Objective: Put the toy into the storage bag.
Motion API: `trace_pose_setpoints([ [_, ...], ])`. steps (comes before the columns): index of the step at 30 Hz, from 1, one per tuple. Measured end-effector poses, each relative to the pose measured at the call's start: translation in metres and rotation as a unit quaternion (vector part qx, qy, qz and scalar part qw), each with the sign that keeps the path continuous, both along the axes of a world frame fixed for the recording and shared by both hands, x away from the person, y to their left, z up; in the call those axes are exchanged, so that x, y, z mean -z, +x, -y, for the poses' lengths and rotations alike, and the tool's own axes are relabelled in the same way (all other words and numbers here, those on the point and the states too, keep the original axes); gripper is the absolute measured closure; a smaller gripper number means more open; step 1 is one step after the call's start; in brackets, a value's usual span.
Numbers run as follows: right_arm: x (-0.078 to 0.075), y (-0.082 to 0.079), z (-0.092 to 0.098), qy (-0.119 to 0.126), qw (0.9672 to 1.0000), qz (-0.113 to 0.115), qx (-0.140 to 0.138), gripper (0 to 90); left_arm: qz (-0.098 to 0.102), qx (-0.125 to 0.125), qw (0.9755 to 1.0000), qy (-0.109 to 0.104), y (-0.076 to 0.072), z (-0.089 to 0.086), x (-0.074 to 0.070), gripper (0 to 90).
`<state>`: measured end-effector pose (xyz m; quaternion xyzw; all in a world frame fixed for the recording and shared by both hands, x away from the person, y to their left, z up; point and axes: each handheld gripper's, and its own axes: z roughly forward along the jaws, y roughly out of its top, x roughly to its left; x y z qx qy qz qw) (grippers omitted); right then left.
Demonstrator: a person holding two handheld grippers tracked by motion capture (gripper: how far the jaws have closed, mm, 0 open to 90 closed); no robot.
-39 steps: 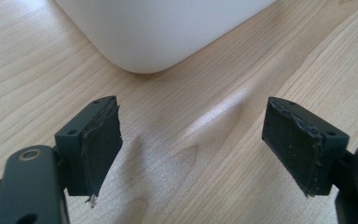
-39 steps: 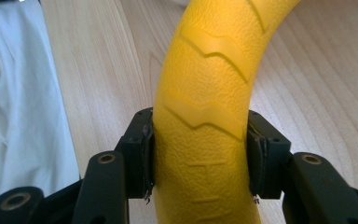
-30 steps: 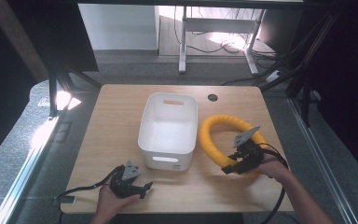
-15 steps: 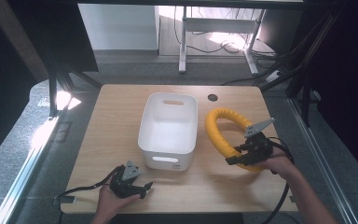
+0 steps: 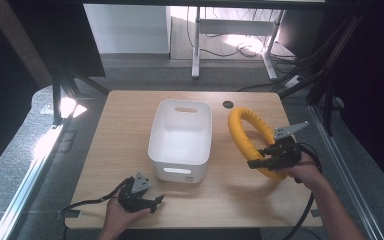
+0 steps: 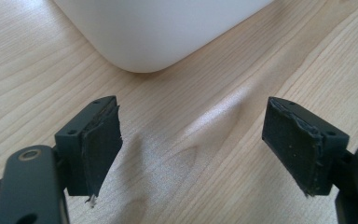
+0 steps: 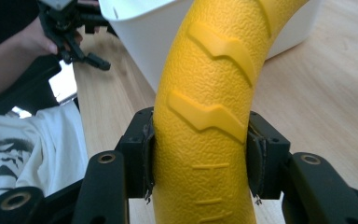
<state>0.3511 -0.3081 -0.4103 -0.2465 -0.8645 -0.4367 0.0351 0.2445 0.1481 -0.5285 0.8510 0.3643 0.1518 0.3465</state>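
A thick yellow ring (image 5: 247,137) with raised tread marks is tilted up off the table at the right, to the right of the white bin (image 5: 181,137). My right gripper (image 5: 256,162) is shut on its near part; in the right gripper view both pads press the yellow ring (image 7: 205,121) from either side. My left gripper (image 5: 155,202) rests low near the table's front edge, in front of the bin, and its jaws stand wide open over bare wood in the left gripper view, with the left gripper (image 6: 196,154) facing the bin's rounded corner (image 6: 154,32).
The wooden table (image 5: 125,125) has a small dark grommet hole (image 5: 228,104) behind the ring. The bin is hollow with a handle slot in its near wall. A person's sleeve and the left gripper (image 7: 72,32) show far off in the right gripper view. Cables trail off the front edge.
The right gripper has lifted the yellow ring and carried it a little to the right, tipping it up off the table. The left gripper has stayed where it was.
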Motion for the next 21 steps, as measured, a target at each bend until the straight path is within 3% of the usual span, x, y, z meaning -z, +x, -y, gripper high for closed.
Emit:
trace_pose_setpoints([
  [12, -0.008, 0.005, 0.012, 0.033, 0.9993, 0.008, 0.018, 51.4, 0.000, 0.000, 1.0000, 0.001, 0.000, 0.000, 0.000, 19.7],
  [21, -0.014, 0.009, 0.019, 0.070, 0.9969, 0.017, 0.030, 51.4, 0.001, 0.000, 1.0000, 0.003, 0.000, 0.000, 0.000, 19.7],
])
